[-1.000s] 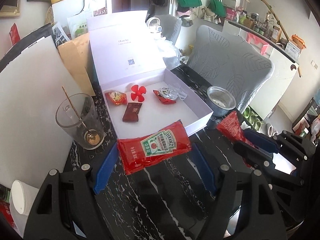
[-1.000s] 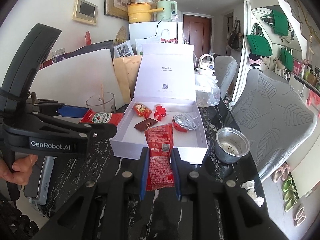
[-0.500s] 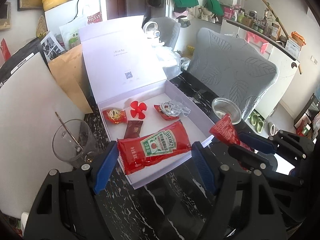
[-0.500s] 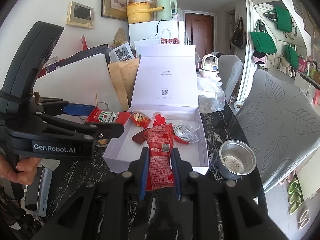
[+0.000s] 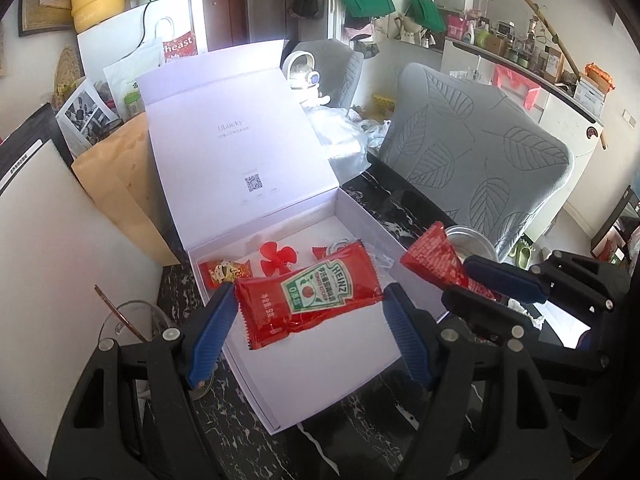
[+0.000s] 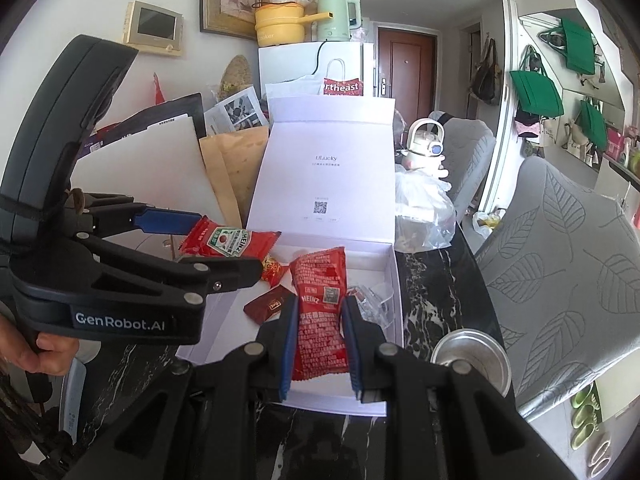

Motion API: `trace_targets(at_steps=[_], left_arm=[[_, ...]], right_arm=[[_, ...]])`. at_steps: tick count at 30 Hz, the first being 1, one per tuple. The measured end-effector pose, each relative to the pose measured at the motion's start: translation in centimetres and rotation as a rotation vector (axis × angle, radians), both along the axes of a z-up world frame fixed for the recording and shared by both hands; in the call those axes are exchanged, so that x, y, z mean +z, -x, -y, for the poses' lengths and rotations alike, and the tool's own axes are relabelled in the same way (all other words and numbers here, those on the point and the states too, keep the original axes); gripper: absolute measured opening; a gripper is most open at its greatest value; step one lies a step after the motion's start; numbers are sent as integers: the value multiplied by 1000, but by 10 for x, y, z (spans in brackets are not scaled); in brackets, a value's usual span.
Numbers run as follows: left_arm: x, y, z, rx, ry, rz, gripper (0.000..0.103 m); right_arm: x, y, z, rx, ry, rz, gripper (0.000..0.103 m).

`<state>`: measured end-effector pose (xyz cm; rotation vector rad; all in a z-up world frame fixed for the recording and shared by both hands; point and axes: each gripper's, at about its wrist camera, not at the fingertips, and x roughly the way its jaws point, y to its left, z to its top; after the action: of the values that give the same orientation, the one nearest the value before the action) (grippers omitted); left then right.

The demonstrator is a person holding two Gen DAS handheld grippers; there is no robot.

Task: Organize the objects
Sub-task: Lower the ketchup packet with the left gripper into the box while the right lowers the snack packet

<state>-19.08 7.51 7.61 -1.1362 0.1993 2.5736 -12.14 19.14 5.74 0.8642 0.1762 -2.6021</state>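
Each gripper carries one ketchup sachet above the open white box, whose lid stands propped upright behind it so the interior is accessible from above. The left gripper holds its jaws wide and pinches the first ketchup sachet by its two short ends, so the packet spans the gap flat, label up, ready to lie level on the box floor. The right gripper has its jaws pressed close on the long edges of the second ketchup sachet, which points lengthwise toward the box interior. The box floor holds a red fan-shaped piece, small wrapped sweets and a clear plastic item; its near half is bare, the likely drop zone. A metal cup stands beside the box on the dark marble table.
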Motion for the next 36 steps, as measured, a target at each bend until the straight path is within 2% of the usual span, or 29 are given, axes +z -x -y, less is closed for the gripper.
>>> trace_targets(at_steps=[9,19,33,36], left_arm=[[-10,39,0,22,22,8,74],[-24,79,2,54,36,20,74],[-68,116,-1,73,73,105,74],[-78,121,-3,74,102,120,74]], right_arm=[[-4,41,3,23,-17,5,21],[-21,84,3,33,-17,52,21],[-60,124,13,33,-80,130,21],[-69,131,14,31,-96,147,21]])
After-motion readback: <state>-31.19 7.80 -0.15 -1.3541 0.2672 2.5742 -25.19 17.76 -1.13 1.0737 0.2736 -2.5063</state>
